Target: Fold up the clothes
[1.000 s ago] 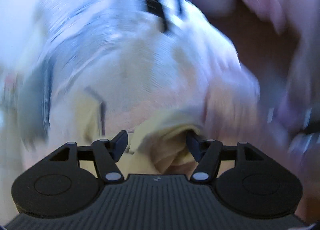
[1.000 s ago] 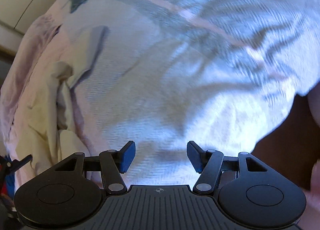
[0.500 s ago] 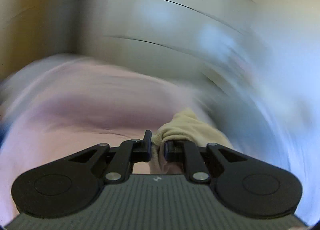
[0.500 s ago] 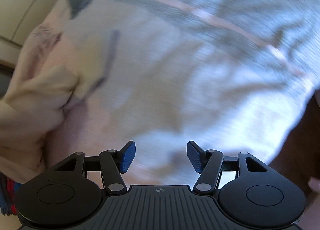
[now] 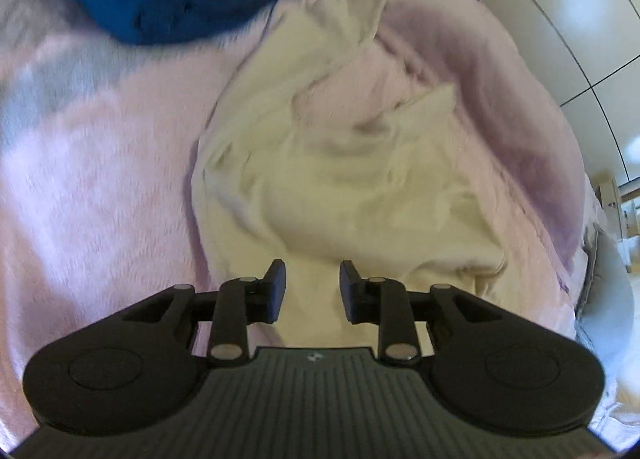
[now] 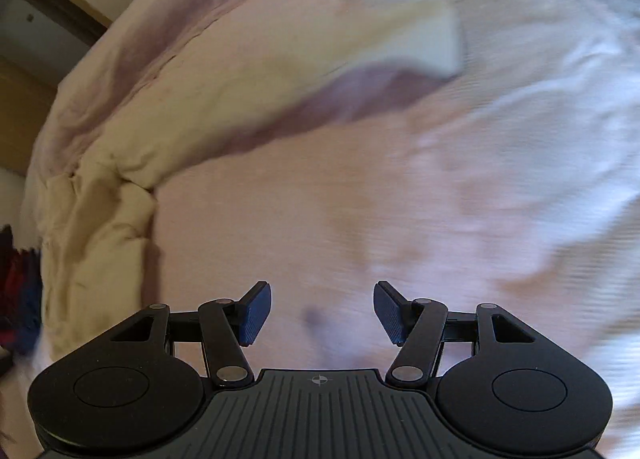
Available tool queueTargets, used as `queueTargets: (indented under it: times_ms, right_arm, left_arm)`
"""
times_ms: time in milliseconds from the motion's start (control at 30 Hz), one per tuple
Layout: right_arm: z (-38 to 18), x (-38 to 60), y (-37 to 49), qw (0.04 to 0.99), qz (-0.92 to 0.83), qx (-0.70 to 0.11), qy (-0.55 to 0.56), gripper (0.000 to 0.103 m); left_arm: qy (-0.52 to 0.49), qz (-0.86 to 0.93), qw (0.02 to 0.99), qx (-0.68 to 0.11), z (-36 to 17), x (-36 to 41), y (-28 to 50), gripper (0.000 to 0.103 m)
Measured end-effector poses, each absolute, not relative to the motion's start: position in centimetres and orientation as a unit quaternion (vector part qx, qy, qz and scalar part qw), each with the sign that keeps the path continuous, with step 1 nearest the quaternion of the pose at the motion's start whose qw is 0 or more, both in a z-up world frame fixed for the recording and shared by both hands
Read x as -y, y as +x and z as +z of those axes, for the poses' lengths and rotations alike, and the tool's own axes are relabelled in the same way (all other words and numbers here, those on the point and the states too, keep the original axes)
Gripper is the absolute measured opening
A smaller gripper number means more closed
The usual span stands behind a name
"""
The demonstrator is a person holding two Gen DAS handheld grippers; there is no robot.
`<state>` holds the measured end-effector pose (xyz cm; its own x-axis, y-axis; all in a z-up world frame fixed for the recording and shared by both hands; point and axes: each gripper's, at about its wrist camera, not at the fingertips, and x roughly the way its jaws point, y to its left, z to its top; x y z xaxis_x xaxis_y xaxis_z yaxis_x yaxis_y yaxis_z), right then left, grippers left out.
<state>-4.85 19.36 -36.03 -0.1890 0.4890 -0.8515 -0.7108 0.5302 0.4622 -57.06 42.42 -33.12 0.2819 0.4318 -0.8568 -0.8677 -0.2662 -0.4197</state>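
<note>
Both wrist cameras look down closely, sharing the cream garment [image 5: 340, 187].

The left gripper [image 5: 312, 287] has just been opening, nothing pinched between its pads; the right gripper [image 6: 322, 313] gapes wide, empty.

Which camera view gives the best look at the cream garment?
The left wrist view: the cream garment fills the centre, crumpled on the pink bedding. The right wrist view shows it only at the left side, stretched and motion-blurred.
</note>
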Motion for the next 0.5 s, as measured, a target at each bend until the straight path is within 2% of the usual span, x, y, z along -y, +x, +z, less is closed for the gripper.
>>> queueTargets:
  times_ms: [33,100,233,400,467,500]
  right_arm:
    - [-36.6,-20.3,-5.3,0.624,0.479,-0.612,-0.077,0.061]
    - [-37.6,-22.1,-6.2,0.606,0.487,-0.626,-0.057,0.061]
    - [-38.9,-24.5,-8.8,0.569,0.509,-0.645,-0.030,0.062]
    - [-41.0,-26.5,-11.0,0.513,0.487,-0.702,0.087,0.064]
    - [-41.6,-27.3,-12.3,0.493,0.486,-0.716,0.089,0.065]
    - [-42.0,-27.7,-12.9,0.484,0.486,-0.722,0.088,0.065]
  left_arm:
    - [-0.557,0.562,0.576,-0.205,-33.5,-42.1,-57.0,0.031]
    - [-0.556,0.554,0.577,-0.226,-34.2,-41.2,-57.1,0.035]
    - [-0.610,0.536,0.541,-0.216,-36.0,-37.8,-57.9,0.041]
    - [-0.684,0.498,0.514,-0.140,-38.2,-35.5,-57.0,0.051]
    - [-0.695,0.490,0.509,-0.136,-39.3,-35.8,-56.1,0.050]
    - [-0.697,0.489,0.506,-0.140,-39.7,-36.0,-55.7,0.042]
